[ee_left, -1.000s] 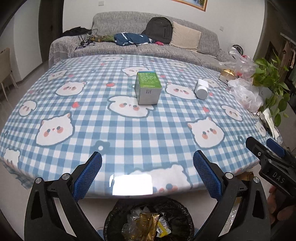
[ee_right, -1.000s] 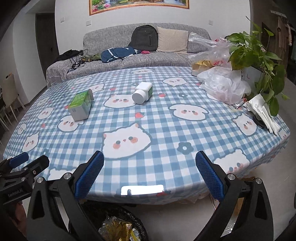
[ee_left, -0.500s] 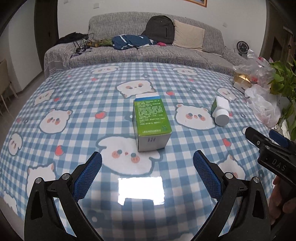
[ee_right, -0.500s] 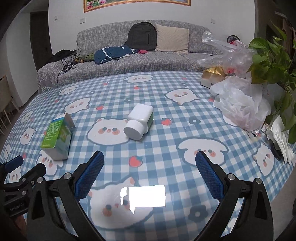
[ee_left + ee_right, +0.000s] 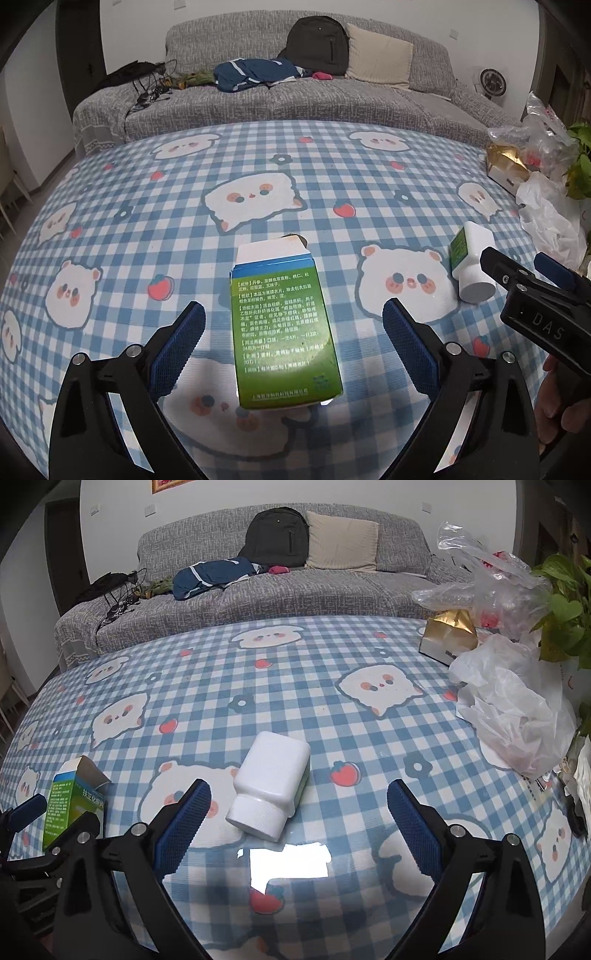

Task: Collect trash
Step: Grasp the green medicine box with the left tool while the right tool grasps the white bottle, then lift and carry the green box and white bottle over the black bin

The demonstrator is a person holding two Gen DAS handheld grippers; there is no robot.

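A round table (image 5: 369, 173) in a blue checked cloth fills my view, a grey sofa (image 5: 295, 99) behind it. My left gripper (image 5: 291, 347) straddles the green carton (image 5: 282, 332), which lies flat with its open flap pointing away; the jaws are wide and just starting to close, pads not yet touching its sides. My right gripper (image 5: 297, 825) frames the white bottle (image 5: 271, 782), lying on its side cap toward me, jaws likewise wide and closing, nothing gripped. I judge both pieces lie lengthwise so the pads meet their long flanks. Bare cloth surrounds each; plastic bags (image 5: 513, 716) crowd only the right edge.
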